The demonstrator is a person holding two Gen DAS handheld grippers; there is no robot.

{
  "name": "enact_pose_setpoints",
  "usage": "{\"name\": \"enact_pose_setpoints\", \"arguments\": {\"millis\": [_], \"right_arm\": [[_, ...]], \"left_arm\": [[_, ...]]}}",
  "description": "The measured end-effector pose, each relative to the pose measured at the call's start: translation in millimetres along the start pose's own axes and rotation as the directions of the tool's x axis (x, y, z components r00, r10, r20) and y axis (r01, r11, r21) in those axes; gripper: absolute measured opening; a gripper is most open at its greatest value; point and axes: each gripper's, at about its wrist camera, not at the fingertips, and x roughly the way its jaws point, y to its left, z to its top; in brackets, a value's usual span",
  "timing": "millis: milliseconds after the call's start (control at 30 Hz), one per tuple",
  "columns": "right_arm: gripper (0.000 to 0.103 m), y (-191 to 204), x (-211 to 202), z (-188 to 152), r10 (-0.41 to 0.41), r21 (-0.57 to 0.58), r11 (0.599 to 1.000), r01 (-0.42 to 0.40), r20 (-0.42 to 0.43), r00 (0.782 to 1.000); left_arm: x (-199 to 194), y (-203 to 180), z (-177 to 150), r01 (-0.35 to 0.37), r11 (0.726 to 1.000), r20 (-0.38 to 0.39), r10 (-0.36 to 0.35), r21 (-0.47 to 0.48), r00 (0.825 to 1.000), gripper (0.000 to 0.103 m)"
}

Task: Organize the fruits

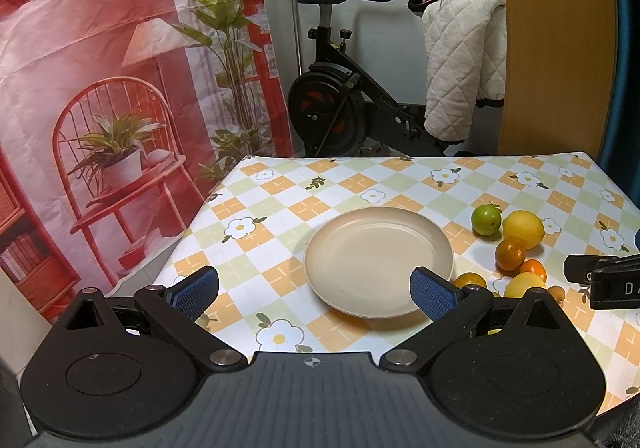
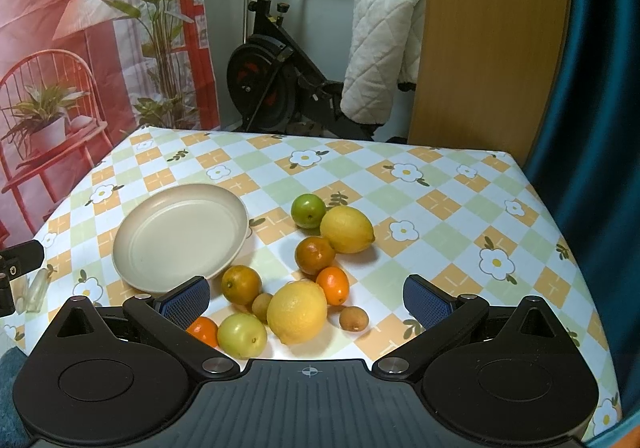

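Note:
An empty beige plate [image 1: 379, 260] [image 2: 180, 236] sits on the checked tablecloth. To its right lies a cluster of fruit: a green lime [image 2: 308, 210], a far lemon [image 2: 347, 229], a dark orange [image 2: 315, 254], a small orange kumquat [image 2: 333, 285], a near lemon [image 2: 297, 312], another orange [image 2: 241, 284], a pale green fruit [image 2: 242, 335], a small tangerine [image 2: 203, 330] and two brown longans [image 2: 353, 318]. My left gripper [image 1: 314, 294] is open and empty, just before the plate's near rim. My right gripper [image 2: 306, 300] is open and empty above the near fruits.
The table [image 2: 460, 216] ends at the left and far edges. An exercise bike [image 1: 340, 96] and a white quilt [image 1: 460, 64] stand behind it, a wooden panel [image 2: 492, 40] at the back right. The right gripper's body [image 1: 600, 280] shows at the left view's right edge.

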Motion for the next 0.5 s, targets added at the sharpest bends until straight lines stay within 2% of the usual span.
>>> {"name": "enact_pose_setpoints", "arguments": {"millis": [500], "right_arm": [[0.103,0.8,-0.1,-1.5,-0.001,0.0,1.0,0.001,0.002,1.0]], "left_arm": [[0.0,0.5,0.2,0.001,1.0,0.0,-0.001,0.001,1.0,0.103]]}}
